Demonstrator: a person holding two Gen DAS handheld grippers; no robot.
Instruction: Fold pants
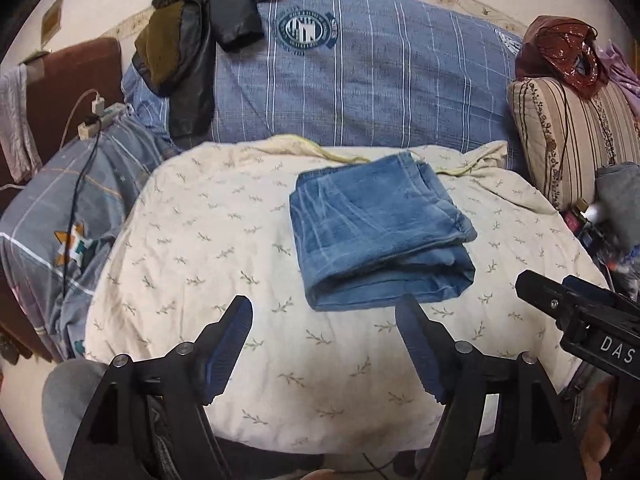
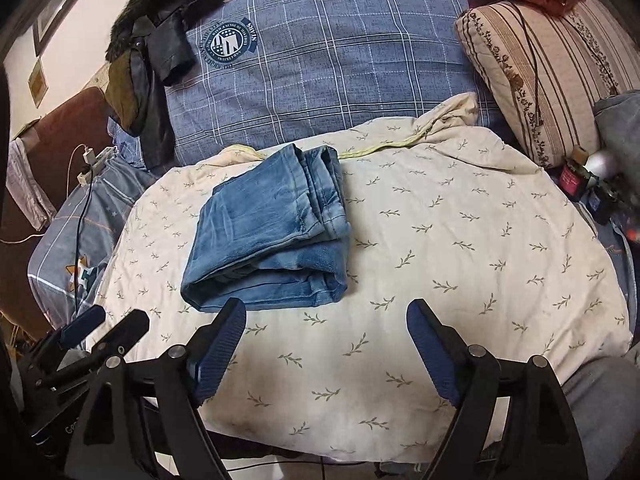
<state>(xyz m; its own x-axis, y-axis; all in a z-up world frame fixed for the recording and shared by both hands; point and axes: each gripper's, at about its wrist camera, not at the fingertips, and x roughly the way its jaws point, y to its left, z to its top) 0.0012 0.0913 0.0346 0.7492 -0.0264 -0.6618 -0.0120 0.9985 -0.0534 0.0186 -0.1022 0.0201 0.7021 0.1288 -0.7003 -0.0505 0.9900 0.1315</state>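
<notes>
The blue jeans [image 1: 380,236] lie folded into a compact rectangle on a cream quilt with a leaf print [image 1: 200,248]; they also show in the right wrist view [image 2: 268,240]. My left gripper [image 1: 324,312] is open and empty, just in front of the jeans' near edge. My right gripper [image 2: 326,316] is open and empty, near the jeans' near right corner, above the quilt [image 2: 460,240]. The right gripper's body shows at the right of the left wrist view [image 1: 576,312]; the left gripper shows at the lower left of the right wrist view [image 2: 104,328].
A blue plaid duvet [image 1: 360,80] lies behind the quilt with a dark jacket [image 1: 188,52] on it. A striped cushion [image 1: 572,128] and a red bag [image 1: 568,48] are at right. A power strip with cables [image 1: 100,116] is at left. Small bottles [image 2: 580,172] sit at far right.
</notes>
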